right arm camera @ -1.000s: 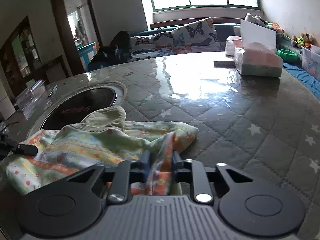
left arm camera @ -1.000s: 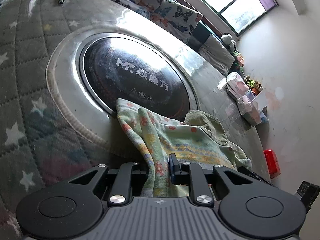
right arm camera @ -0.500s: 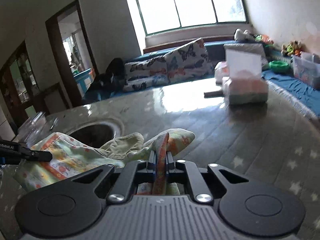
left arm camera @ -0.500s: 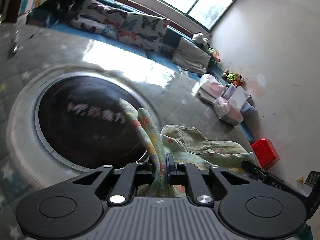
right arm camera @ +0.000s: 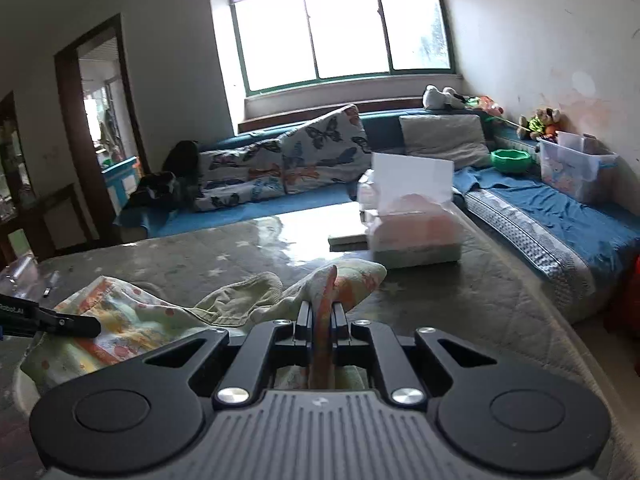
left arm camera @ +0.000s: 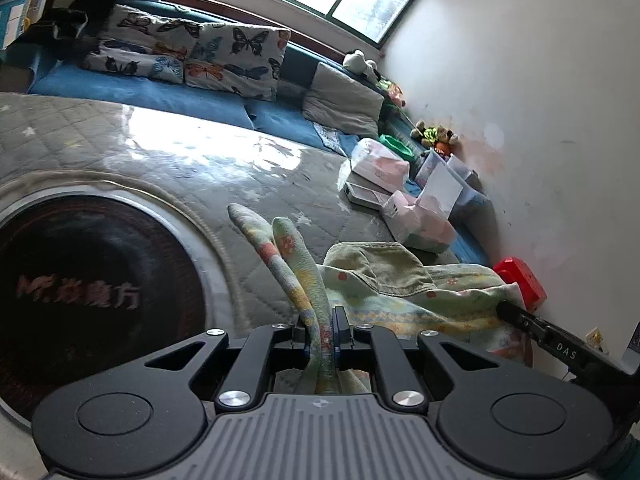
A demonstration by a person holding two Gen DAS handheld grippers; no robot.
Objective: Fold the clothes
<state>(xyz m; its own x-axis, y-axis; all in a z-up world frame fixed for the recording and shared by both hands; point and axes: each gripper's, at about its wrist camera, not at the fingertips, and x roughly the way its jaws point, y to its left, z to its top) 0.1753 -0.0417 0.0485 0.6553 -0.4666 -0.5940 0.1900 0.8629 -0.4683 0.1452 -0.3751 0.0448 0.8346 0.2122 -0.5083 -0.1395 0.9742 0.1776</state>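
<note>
While clamped on one garment (left arm camera: 384, 280), two grippers, left (left arm camera: 320, 326), right (right arm camera: 321, 320)

A grey quilted star-patterned table (right arm camera: 460, 292) carries a round black glass hotplate (left arm camera: 80, 280) sunk near its left edge and pink tissue packs in clear wrap (right arm camera: 416, 236) toward its far right edge. Beyond its far edge, butterfly-print cushions (right arm camera: 304, 156) lean along a blue bench sofa (right arm camera: 560, 216), which holds a green bowl (right arm camera: 511, 160) and a clear plastic storage box (right arm camera: 572, 168).
</note>
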